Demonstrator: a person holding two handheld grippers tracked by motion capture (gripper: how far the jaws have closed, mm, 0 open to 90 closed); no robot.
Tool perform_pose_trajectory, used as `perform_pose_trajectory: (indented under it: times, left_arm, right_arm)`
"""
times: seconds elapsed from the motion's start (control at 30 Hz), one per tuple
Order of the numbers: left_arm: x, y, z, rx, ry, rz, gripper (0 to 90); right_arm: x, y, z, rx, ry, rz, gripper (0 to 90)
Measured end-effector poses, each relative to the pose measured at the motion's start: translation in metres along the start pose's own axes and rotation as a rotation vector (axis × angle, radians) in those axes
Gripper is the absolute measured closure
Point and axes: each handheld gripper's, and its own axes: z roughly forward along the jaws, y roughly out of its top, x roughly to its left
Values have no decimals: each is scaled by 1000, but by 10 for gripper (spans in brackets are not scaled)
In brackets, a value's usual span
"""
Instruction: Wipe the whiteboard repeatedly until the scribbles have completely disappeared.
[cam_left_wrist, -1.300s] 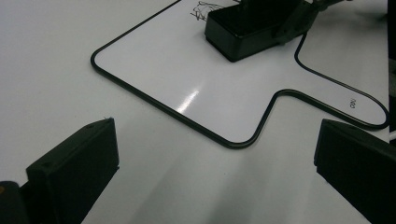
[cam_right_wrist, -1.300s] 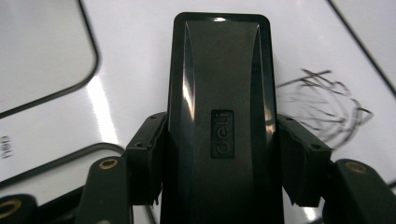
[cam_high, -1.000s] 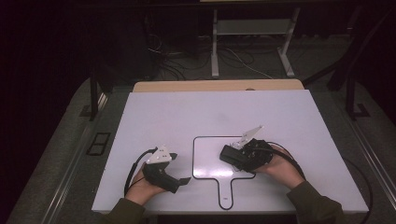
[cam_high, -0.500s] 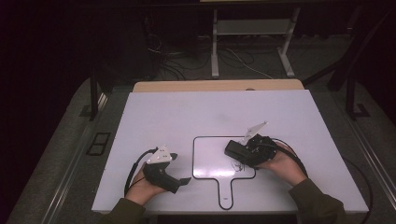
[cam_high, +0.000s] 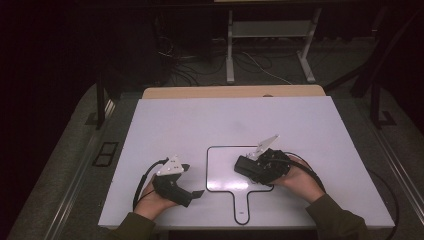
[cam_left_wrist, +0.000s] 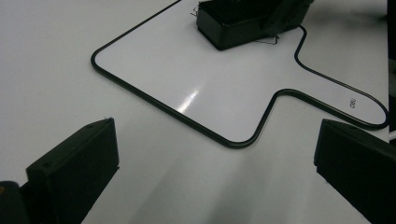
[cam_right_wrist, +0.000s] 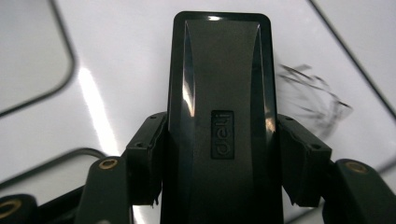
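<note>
"deli" embossed on the black eraser (cam_right_wrist: 219, 126) top; board-handle print illegible.

Far half of table (cam_high: 225, 120) bare, free passage. Near middle: small whiteboard (cam_high: 222, 167) lies flat, with eraser (cam_high: 250, 169) and right gripper (cam_high: 243, 167) over its right part. Left gripper (cam_high: 196, 193) near-left.

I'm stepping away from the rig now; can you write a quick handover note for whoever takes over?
Right hand-held gripper: shut on the black eraser, which sits on the small whiteboard.
Left hand-held gripper: open, holding nothing, over the table left of the whiteboard.
Done: eraser grasped and brought onto the board.
Left: black scribbles remain beside the eraser; they probably still need wiping off.
</note>
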Motion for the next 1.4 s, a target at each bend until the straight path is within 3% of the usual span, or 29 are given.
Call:
perform_pose_trajectory:
  times: [0.17, 0.27, 0.47, 0.57, 0.83, 1.03, 1.07, 1.1, 1.13, 1.23, 1.4]
  left_arm:
    - [0, 0, 0, 2, -1, 1, 0]
    - [0, 0, 1, 2, -1, 0, 0]
    - [0, 0, 0, 1, 0, -1, 0]
    - [0, 0, 0, -1, 0, -1, 0]
    - [0, 0, 0, 2, 0, 1, 0]
    - [0, 0, 0, 2, 0, 2, 0]
    - [0, 0, 0, 4, -1, 4, 0]
    - [0, 0, 0, 4, -1, 4, 0]
    - [0, 1, 0, 4, -2, 5, 0]
    - [0, 1, 0, 4, -2, 6, 0]
    - [0, 0, 0, 1, 0, 2, 0]
  right_arm:
    - [-13, -8, -4, 1, -30, 42, 386]
    - [-7, -6, -4, 8, -25, 21, 386]
    - [18, -3, -3, 13, 36, -46, 386]
    - [18, -2, -3, 16, 36, -56, 386]
    - [-5, -11, -7, 9, -45, 19, 386]
    - [5, -9, -7, 19, -50, -9, 386]
    - [12, -7, -6, 26, -46, -44, 386]
    - [12, -7, -6, 26, -46, -44, 386]
    - [20, -4, -5, 26, -17, -51, 386]
    - [22, -2, -4, 29, -24, -71, 386]
    - [10, -6, -7, 33, -70, -33, 387]
